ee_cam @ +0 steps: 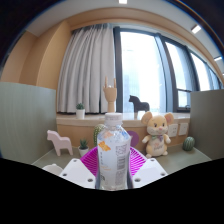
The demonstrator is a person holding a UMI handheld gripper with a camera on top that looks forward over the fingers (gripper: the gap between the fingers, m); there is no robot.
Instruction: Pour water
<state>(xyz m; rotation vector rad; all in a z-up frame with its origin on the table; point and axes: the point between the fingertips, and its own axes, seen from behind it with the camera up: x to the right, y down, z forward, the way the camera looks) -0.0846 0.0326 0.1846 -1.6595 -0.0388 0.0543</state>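
Observation:
A clear plastic water bottle (pixel 114 152) with a pale label and a white cap stands upright between my gripper's (pixel 113 170) fingers. Both magenta pads (pixel 92 160) press against its sides, so the gripper is shut on the bottle and holds it up in front of the camera. The bottle's base is hidden between the fingers. No cup or other vessel for the water is in view.
Beyond the bottle is a desk with a stuffed mouse toy (pixel 155 132), a pink toy horse (pixel 60 141), a small potted plant (pixel 81 110) on the partition ledge, a wooden hand model (pixel 109 98), a dark horse figure (pixel 139 103) and curtained windows.

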